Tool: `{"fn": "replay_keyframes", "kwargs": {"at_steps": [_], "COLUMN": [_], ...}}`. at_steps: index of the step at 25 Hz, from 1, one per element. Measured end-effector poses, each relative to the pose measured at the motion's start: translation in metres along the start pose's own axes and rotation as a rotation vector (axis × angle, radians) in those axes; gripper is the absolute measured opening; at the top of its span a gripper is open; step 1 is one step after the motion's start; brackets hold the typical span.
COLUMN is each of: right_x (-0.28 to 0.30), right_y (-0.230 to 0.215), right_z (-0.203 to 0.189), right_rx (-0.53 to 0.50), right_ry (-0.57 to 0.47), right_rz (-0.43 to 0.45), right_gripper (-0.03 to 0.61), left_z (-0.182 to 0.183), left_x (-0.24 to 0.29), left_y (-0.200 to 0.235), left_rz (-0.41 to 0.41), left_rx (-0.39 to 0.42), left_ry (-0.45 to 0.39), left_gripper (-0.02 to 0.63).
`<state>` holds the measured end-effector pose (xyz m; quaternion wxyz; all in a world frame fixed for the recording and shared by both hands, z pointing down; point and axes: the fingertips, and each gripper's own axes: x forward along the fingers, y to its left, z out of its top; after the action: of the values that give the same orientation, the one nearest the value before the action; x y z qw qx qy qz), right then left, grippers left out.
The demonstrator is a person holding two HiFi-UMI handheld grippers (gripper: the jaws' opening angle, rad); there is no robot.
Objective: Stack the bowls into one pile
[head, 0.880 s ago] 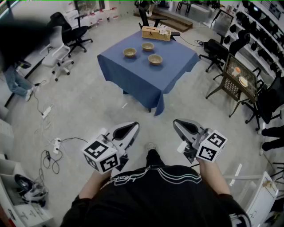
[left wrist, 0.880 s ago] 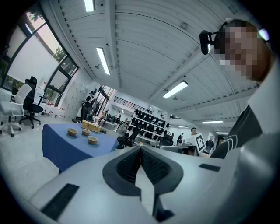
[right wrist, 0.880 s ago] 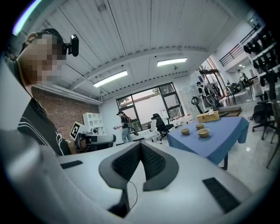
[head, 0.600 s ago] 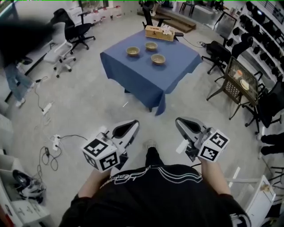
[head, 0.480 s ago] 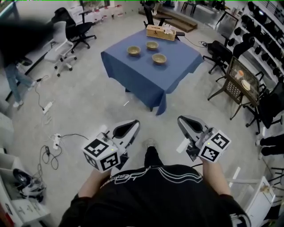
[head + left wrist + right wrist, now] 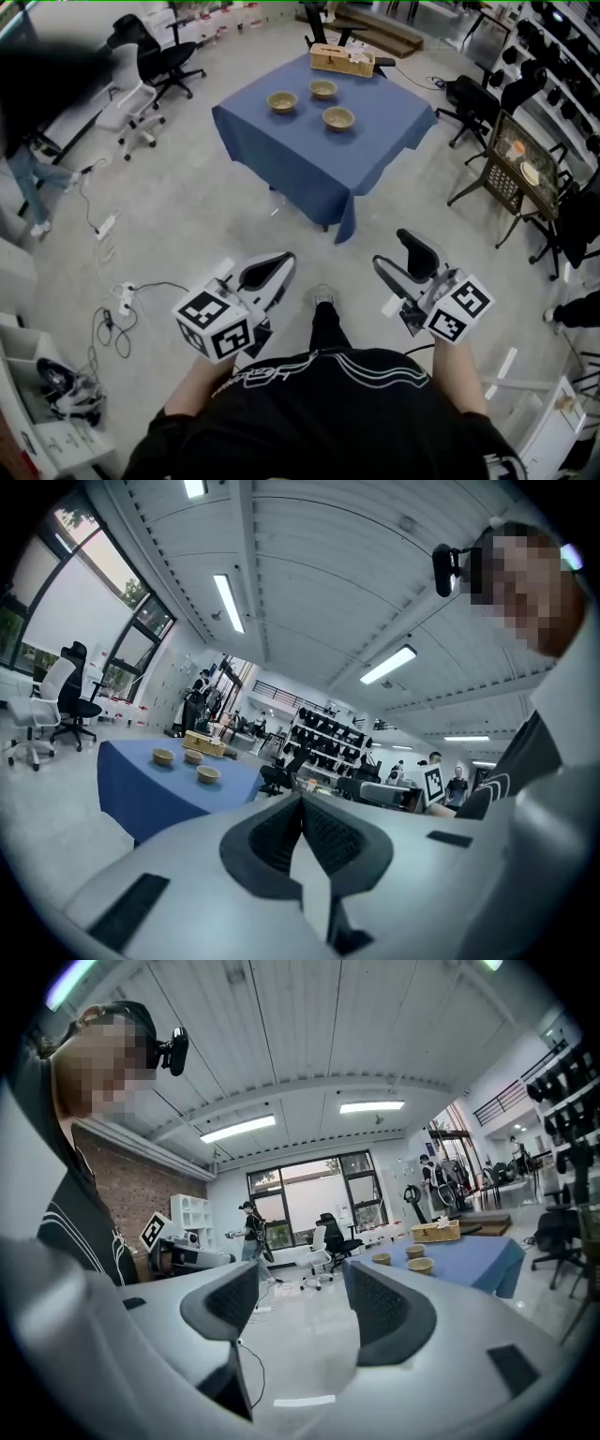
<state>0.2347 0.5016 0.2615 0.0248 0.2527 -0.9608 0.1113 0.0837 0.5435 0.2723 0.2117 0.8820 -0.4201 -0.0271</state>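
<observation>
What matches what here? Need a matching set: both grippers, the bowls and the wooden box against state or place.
Things:
1. left gripper
2. right gripper
3. three bowls
4. wooden box

States or places:
A. at the far edge of the blue-clothed table
B. jaws apart, nothing between them
C. jaws together, nothing held
D. set apart from one another on the cloth, not stacked

Pairs: 1-C, 2-B, 3-D, 4-A

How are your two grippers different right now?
The left gripper's jaws are shut; the right gripper's jaws stand apart. In the head view the left gripper slants rightward, the right gripper leftward. Both are empty and far from the table.
</observation>
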Motion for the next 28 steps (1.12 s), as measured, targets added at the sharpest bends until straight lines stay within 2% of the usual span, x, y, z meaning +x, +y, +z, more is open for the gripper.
{"fn": "replay_keyframes", "kwargs": {"at_steps": [7,28], "right_x": [0.016,0.134], "right_y": [-0.043,-0.249], "right_z": [0.006,0.045], "right_rx": [-0.020,0.030], "right_ry": [0.004,0.021], "right_rz": [-0.035,-0.003], "right_gripper": [0.348,0.348], "left_z": [0.014,0.078], "left_x": [0.032,0.227], "left_y": [0.023,0.154], "left_rz": [0.013,0.041], "left_rx": [0.006,-0.037], "left_ry": [0.014,0.093], "left_gripper": [0.023,0.023]}}
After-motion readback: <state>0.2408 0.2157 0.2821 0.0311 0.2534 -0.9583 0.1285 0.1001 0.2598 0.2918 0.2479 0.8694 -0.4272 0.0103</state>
